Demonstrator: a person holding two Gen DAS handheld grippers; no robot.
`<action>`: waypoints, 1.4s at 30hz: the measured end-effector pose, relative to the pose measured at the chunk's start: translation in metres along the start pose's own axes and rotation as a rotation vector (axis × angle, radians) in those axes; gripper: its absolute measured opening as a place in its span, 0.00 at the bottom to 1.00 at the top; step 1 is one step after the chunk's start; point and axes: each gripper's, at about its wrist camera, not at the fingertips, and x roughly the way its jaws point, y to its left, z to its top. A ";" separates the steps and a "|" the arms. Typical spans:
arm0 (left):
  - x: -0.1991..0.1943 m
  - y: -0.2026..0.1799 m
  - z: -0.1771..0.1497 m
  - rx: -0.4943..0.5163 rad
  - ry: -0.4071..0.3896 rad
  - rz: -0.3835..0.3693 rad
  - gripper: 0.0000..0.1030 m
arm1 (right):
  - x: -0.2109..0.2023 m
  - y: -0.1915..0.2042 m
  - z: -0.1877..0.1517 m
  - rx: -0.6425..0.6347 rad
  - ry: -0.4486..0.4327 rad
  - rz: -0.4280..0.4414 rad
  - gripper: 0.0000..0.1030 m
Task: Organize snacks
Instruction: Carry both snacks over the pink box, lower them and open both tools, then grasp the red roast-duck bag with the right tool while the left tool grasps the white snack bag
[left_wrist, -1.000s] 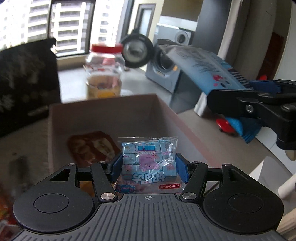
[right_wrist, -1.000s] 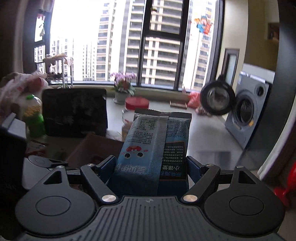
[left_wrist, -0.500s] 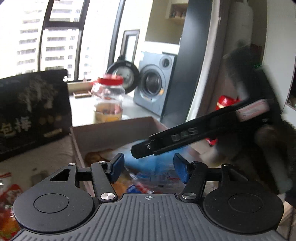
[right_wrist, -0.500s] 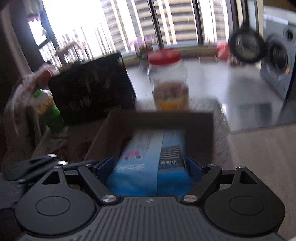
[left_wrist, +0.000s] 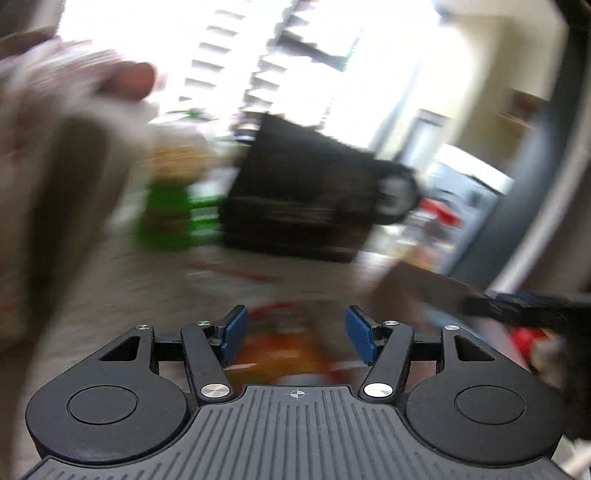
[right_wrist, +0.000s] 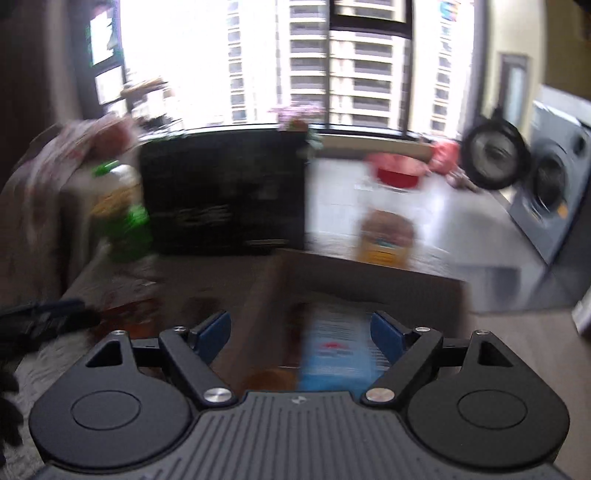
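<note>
Jaws on both tools have spread since a second ago: my left gripper has let go of the pink candy pack and hangs empty over a blurred orange wrapper on the table, and my right gripper has released the blue snack bag, which lies inside the cardboard box at 12 o'clock. I count one box, one red-lidded jar and one green bottle. Only the right view shows the bag; the left view catches just the box corner at 3 o'clock.

Left claw and right claw agape.
</note>
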 end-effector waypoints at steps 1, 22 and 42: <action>-0.004 0.014 0.001 -0.028 0.000 0.036 0.62 | 0.003 0.016 0.000 -0.025 0.001 0.023 0.82; -0.026 0.087 -0.018 -0.149 0.062 0.049 0.62 | 0.073 0.122 -0.036 -0.170 0.240 0.189 0.66; 0.053 -0.014 0.006 0.170 0.077 0.171 0.62 | -0.046 0.059 -0.148 -0.025 0.069 0.115 0.62</action>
